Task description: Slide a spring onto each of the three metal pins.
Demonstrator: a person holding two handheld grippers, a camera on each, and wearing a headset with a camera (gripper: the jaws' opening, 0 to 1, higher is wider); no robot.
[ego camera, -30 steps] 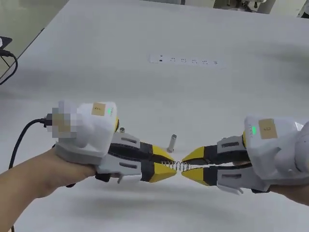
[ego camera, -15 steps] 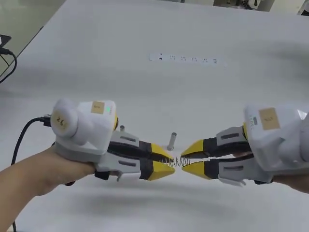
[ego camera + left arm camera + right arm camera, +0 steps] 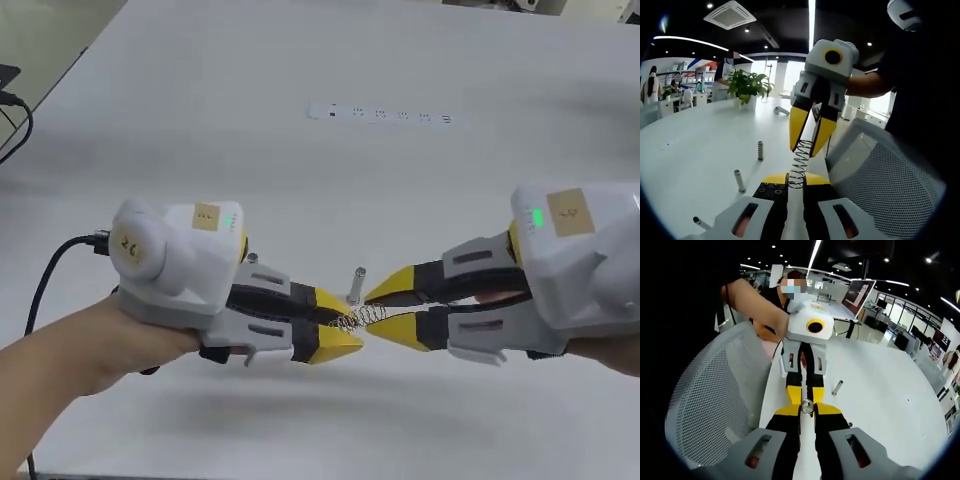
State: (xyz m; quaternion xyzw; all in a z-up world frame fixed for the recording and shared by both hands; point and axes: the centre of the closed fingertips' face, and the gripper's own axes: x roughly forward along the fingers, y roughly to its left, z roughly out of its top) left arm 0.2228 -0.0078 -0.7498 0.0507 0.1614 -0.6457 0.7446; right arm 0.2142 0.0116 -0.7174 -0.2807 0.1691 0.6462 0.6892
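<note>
Spring (image 3: 358, 318) now tilted, nearer pin (image 3: 357, 284); left gripper (image 3: 336, 338), right gripper (image 3: 378, 312) clamp it.

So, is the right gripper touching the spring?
Touching: in the left gripper view the right gripper pinches the spring between its yellow fingers.

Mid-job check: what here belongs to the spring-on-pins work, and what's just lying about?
Job in hand:
spring, gripped at either end by left gripper and right gripper
upright metal pin

Lying about:
power strip
potted plant
mesh chair
</note>
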